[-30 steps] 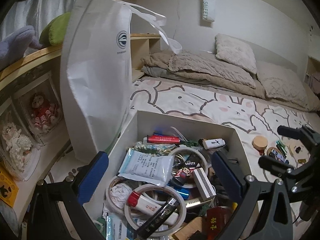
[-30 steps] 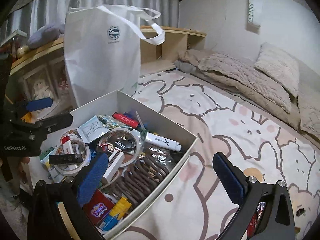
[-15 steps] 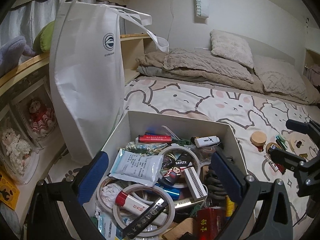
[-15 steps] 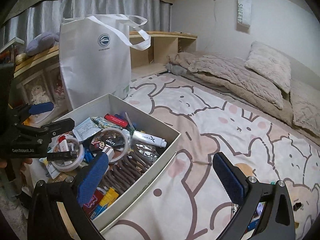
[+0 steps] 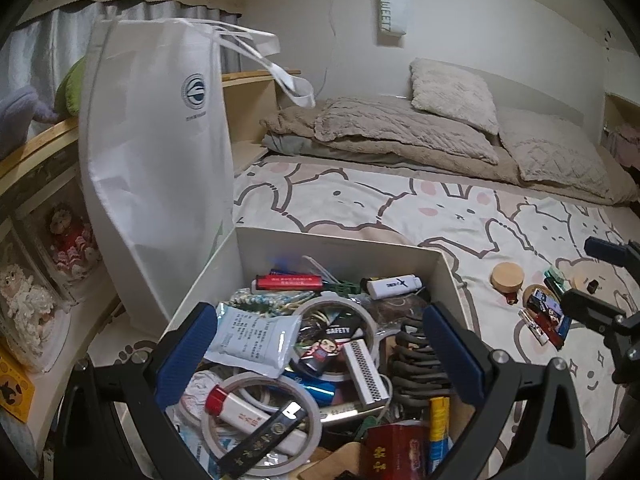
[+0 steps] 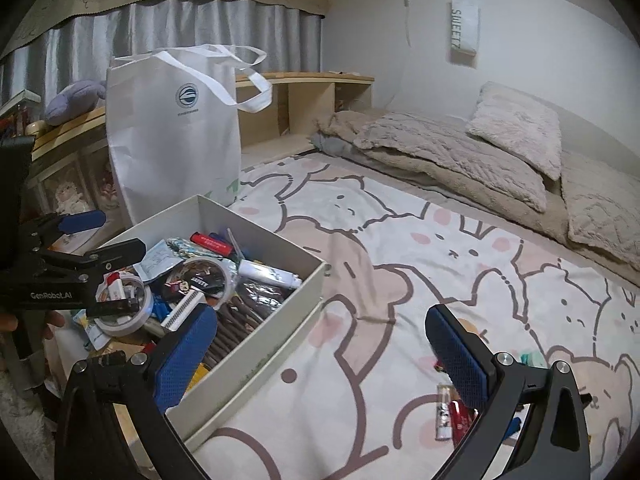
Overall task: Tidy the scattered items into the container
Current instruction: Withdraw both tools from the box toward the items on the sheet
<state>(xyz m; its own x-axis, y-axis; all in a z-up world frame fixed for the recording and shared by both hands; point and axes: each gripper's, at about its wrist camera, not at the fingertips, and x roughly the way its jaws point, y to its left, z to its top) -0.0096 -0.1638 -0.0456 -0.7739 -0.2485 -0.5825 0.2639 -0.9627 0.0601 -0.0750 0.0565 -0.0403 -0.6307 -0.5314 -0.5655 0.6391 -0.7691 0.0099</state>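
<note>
Both grippers wide, empty. L gripper [image 5: 320, 344] over full box [image 5: 340, 246]; R gripper [image 6: 320, 344] above bedsheet [image 6: 400, 240] nr loose bits [image 6: 452, 412]. Prob next: drop R low, straddle one bit only, pinch w/o snagging fabric.

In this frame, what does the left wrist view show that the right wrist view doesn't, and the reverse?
Left wrist only: the round wooden lid and the full cluster of small packets loose on the bedsheet, beside the open right claw.

Right wrist only: the left claw seen from the side above the box, and a hand gripping it.

Both: the white box crammed with items, the white tote bag behind it, and the pillows.
</note>
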